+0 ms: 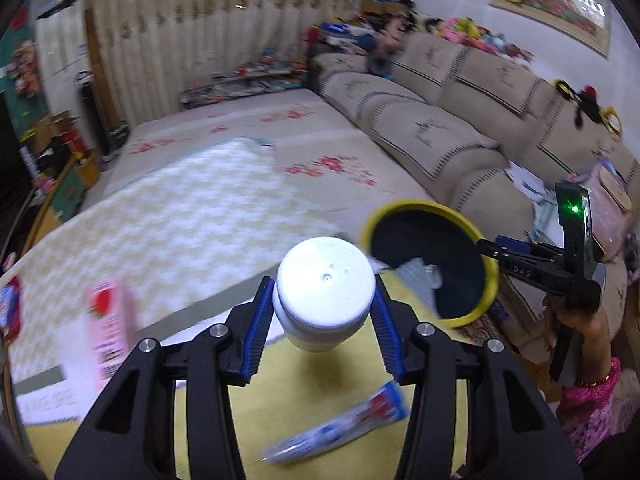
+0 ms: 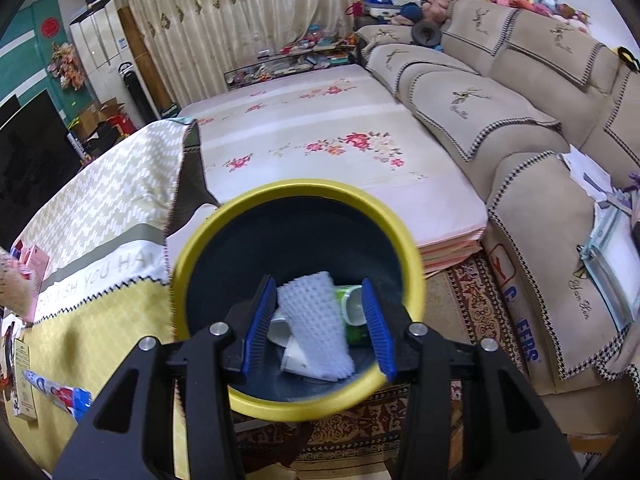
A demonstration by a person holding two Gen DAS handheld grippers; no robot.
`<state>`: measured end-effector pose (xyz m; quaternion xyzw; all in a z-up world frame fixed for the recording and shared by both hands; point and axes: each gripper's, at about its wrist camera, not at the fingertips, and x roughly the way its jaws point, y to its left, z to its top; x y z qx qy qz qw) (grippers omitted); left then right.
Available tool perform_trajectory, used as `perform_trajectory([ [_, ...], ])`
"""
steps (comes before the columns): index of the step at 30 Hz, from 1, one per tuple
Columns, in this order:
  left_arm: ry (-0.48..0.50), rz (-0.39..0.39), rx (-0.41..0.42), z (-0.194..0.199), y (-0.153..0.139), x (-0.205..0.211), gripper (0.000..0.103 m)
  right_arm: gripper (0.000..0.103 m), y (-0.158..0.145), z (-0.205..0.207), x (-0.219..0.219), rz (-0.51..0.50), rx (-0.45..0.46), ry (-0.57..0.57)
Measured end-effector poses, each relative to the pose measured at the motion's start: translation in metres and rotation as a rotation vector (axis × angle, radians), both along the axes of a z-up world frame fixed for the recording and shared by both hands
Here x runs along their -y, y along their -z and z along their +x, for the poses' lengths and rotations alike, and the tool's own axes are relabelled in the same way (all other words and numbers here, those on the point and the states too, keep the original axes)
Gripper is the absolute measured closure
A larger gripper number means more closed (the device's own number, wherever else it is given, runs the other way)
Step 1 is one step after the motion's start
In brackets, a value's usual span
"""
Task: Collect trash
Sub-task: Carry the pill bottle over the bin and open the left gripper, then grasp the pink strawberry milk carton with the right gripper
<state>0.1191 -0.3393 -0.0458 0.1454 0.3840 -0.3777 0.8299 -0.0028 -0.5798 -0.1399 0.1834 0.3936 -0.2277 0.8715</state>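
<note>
The bin (image 2: 298, 296), dark inside with a yellow rim, is held tipped toward the right claw (image 2: 320, 326), whose blue fingers (image 2: 259, 326) straddle the near rim; whether they pinch the rim I cannot tell. Inside lie at least three pieces of trash: a white bumpy foam sheet (image 2: 316, 326), a green and white cup (image 2: 352, 310) just right of it, and a white container (image 2: 294, 354) under the sheet.

The left claw (image 1: 323, 312) is clenched on one white jar (image 1: 325, 292), gripped by its sides and held up off the table (image 1: 320, 396), lid toward the camera, just left of the bin's mouth (image 1: 430, 260).

Below the left claw one blue and white tube (image 1: 340, 428) lies on the yellow tablecloth; to its left stands one pink carton (image 1: 107, 328).

Only the left view shows the jar and the hand (image 1: 580, 312) carrying the right claw (image 1: 494, 251). Only the right view shows the bin's contents clearly, plus the patterned rug (image 2: 472, 308) beneath the bin. Both show the beige sofa (image 2: 520, 92) off to the right.
</note>
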Motion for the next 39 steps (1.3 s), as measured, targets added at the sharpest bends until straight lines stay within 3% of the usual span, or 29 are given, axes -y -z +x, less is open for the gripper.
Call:
perform_trajectory([
  [8,0.141,0.019,-0.063,-0.018,0.029,0.111,0.055,0.06,0.013,-0.022,0.027,0.025,0.004,0.047],
  [13,0.149,0.028,-0.087,-0.015,0.049,0.161,0.054,0.058,0.019,-0.03,0.034,0.042,0.008,0.061],
  [15,0.127,0.031,-0.073,-0.012,0.056,0.172,0.032,0.057,0.019,-0.032,0.034,0.041,0.007,0.06],
  [18,0.105,0.018,-0.058,-0.006,0.055,0.174,0.027,0.057,0.018,-0.034,0.033,0.041,0.01,0.057],
  [26,-0.005,-0.06,-0.001,-0.001,0.011,0.073,0.016,0.056,0.016,-0.024,0.018,0.034,0.001,0.024],
  [33,-0.215,-0.095,0.083,0.002,-0.018,-0.057,0.007,0.056,0.012,0.003,-0.02,0.019,-0.017,-0.071],
  [39,-0.404,-0.095,0.133,0.003,-0.024,-0.161,0.006,0.055,0.008,0.03,-0.07,-0.005,-0.04,-0.189],
])
